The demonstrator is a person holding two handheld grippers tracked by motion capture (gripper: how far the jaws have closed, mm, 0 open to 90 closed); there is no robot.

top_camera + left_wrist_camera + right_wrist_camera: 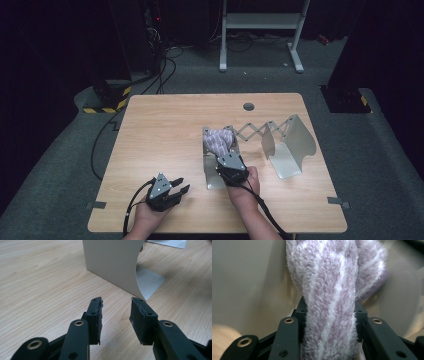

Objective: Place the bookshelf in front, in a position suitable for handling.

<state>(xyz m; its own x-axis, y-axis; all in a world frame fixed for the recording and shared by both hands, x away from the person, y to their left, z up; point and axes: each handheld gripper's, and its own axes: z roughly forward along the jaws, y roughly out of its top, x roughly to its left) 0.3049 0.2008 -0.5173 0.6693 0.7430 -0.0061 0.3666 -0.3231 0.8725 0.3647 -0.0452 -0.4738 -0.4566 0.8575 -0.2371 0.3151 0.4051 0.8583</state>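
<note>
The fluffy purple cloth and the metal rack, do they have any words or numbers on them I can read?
None. The purple cloth shows only pale stripes, with no label. The metal rack is plain grey. The wooden table and both claws, left and right, carry no writing either.

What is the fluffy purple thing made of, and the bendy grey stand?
The cloth looks like soft fleece or terry: fuzzy lilac pile with white stripes. The stand looks like thin sheet metal, matt grey, with smooth curved panels; painted plastic is possible.
</note>
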